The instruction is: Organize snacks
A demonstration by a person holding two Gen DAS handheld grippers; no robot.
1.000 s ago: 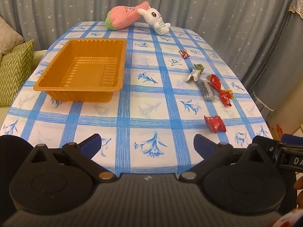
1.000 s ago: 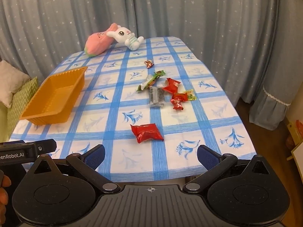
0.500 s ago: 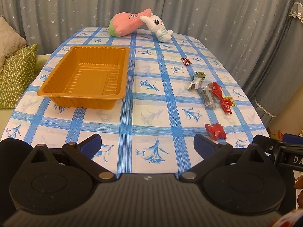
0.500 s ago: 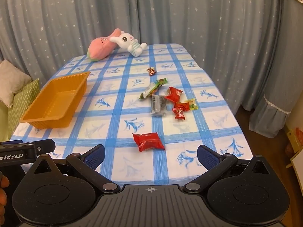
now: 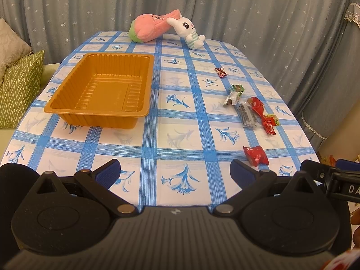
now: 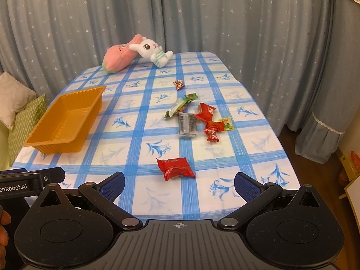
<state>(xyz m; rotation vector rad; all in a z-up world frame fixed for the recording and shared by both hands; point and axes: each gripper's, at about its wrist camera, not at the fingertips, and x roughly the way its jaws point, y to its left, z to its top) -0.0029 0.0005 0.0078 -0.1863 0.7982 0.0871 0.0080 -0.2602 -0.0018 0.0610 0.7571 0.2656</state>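
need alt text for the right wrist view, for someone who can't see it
An open right gripper hovers at the near edge of a blue-checked table, just short of a red snack packet. More wrapped snacks lie scattered beyond it, an empty orange tray sits to the left, and two plush toys rest at the far end.

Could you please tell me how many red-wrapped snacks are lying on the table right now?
3. The nearest red packet lies alone near the front edge. The flat red packet and the twisted red one sit in the cluster on the table's right side. None seems hidden.
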